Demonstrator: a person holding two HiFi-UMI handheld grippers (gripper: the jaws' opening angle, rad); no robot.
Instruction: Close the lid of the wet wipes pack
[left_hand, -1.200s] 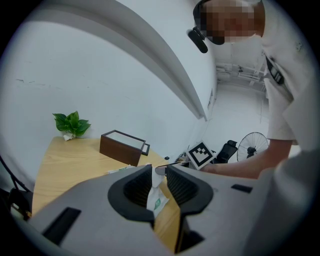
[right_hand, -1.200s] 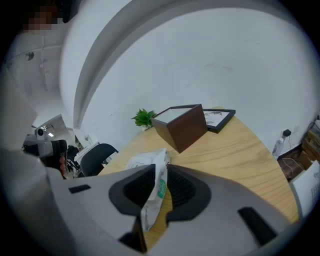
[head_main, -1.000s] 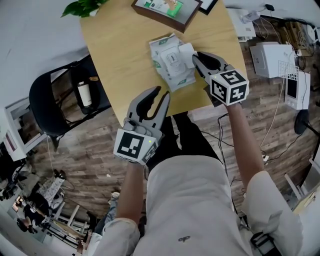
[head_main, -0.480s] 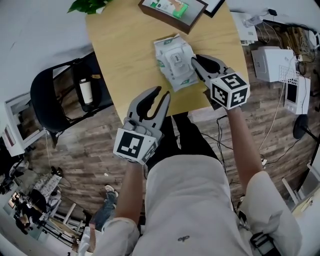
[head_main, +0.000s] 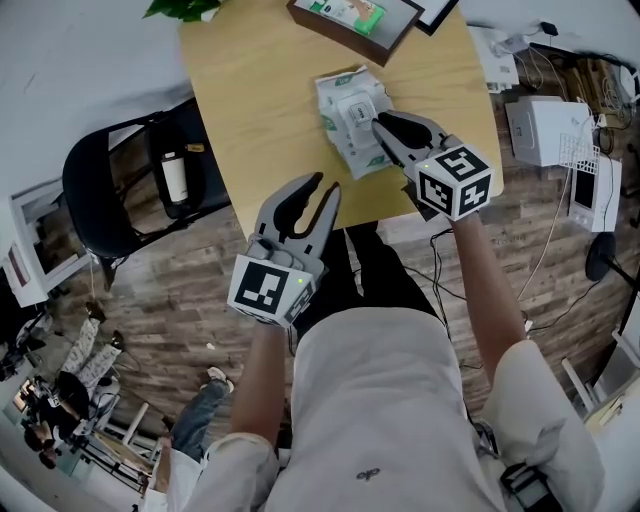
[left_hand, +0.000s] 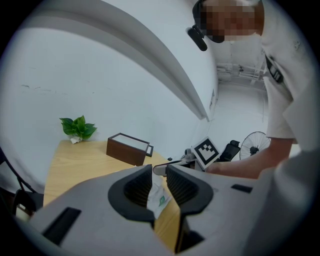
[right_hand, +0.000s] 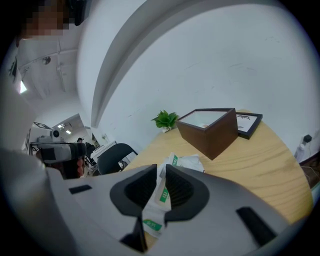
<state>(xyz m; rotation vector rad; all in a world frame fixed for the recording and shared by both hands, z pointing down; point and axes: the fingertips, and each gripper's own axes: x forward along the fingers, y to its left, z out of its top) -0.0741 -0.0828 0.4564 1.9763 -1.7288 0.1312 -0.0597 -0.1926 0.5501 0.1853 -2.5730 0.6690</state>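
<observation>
Right tool (head_main: 379, 123) moved over 1 wipes pack (head_main: 338, 120), jaws just narrowed, gripping nothing, left tool (head_main: 325, 185) ajar, empty

You have no word or number here that can be read. The wet wipes pack (head_main: 350, 115) carries green printed patches, too small to make out. The box (head_main: 352, 20) on the bench has a green label, equally unreadable. The marker cube (head_main: 455, 180) on your right tool (head_main: 386, 118) shows only a black-and-white square pattern.
</observation>
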